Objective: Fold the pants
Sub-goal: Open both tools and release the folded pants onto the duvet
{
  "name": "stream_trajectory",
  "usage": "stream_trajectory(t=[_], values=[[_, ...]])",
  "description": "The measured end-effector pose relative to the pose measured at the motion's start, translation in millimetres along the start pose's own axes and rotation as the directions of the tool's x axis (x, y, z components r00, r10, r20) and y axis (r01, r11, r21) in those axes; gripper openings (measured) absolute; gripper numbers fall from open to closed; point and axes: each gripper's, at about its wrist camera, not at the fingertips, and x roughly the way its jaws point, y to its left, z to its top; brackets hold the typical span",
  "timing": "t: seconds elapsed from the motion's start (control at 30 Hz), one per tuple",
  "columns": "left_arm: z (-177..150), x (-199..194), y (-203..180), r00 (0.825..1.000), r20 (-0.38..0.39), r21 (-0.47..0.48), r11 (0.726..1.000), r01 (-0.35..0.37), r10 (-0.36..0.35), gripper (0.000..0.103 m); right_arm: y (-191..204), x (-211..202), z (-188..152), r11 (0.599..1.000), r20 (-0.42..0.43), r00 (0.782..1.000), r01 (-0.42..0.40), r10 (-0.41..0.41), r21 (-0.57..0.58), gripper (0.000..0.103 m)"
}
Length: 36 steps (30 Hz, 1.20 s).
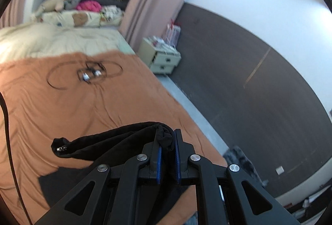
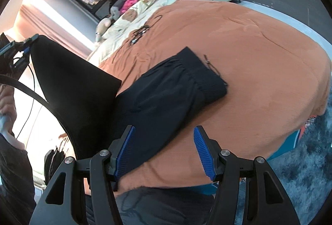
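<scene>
The black pants [image 2: 166, 96] lie on the orange blanket [image 2: 259, 79], waistband [image 2: 197, 73] at the far end with a drawstring tip beside it. My left gripper [image 1: 167, 135] is shut on a bunched fold of the black pants [image 1: 108, 146], and the cloth trails off to the left above the blanket. In the right wrist view that left gripper [image 2: 22, 46] is at the upper left, holding up a taut black flap [image 2: 72, 88]. My right gripper [image 2: 164, 142] hovers open over the near edge of the pants; its blue pads [image 2: 204, 152] press on nothing.
A tangle of black cable [image 1: 91, 73] lies farther up the blanket. Cream bedding, pillows and plush toys [image 1: 78, 15] are at the bed's head. A pale nightstand [image 1: 164, 57] stands by the pink curtain [image 1: 149, 7]. A dark shaggy rug [image 2: 300, 173] covers the floor beside the bed.
</scene>
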Motion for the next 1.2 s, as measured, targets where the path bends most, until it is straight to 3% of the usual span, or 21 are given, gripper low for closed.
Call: stream_trajectory(t=[0.37, 0.43, 0.5, 0.67, 0.97, 1.2], values=[[-45.3, 74.0, -34.5, 0.976, -0.194, 0.054, 0.992, 0.11, -0.098, 0.012, -4.5, -12.0, -0.9, 0.999, -0.008, 0.999, 0.037, -0.037, 0.036, 0.057], [-56.0, 86.9, -39.1, 0.964, -0.252, 0.074, 0.991, 0.108, -0.086, 0.025, -4.5, -13.4, -1.4, 0.998, -0.008, 0.999, 0.043, -0.043, 0.035, 0.057], [-62.5, 93.5, -37.1, 0.954, -0.286, 0.069, 0.991, 0.119, -0.095, 0.057, -5.7, -14.1, 1.1, 0.998, -0.008, 0.999, 0.051, -0.051, 0.033, 0.057], [-81.0, 80.1, -23.1, 0.95, -0.293, 0.081, 0.988, 0.134, -0.105, 0.079, -4.9, -17.2, 4.1, 0.998, -0.01, 0.998, 0.059, -0.059, 0.012, 0.057], [-101.4, 35.9, 48.3, 0.965, -0.261, 0.018, 1.0, -0.021, 0.025, 0.08, 18.6, -8.2, 17.5, 0.993, -0.029, 0.997, 0.063, -0.066, -0.1, 0.057], [-121.3, -11.1, 103.7, 0.966, -0.223, -0.049, 0.989, -0.142, 0.127, 0.08, 41.4, 12.6, 38.4, 0.971, -0.048, 0.995, 0.075, -0.088, -0.225, 0.057]])
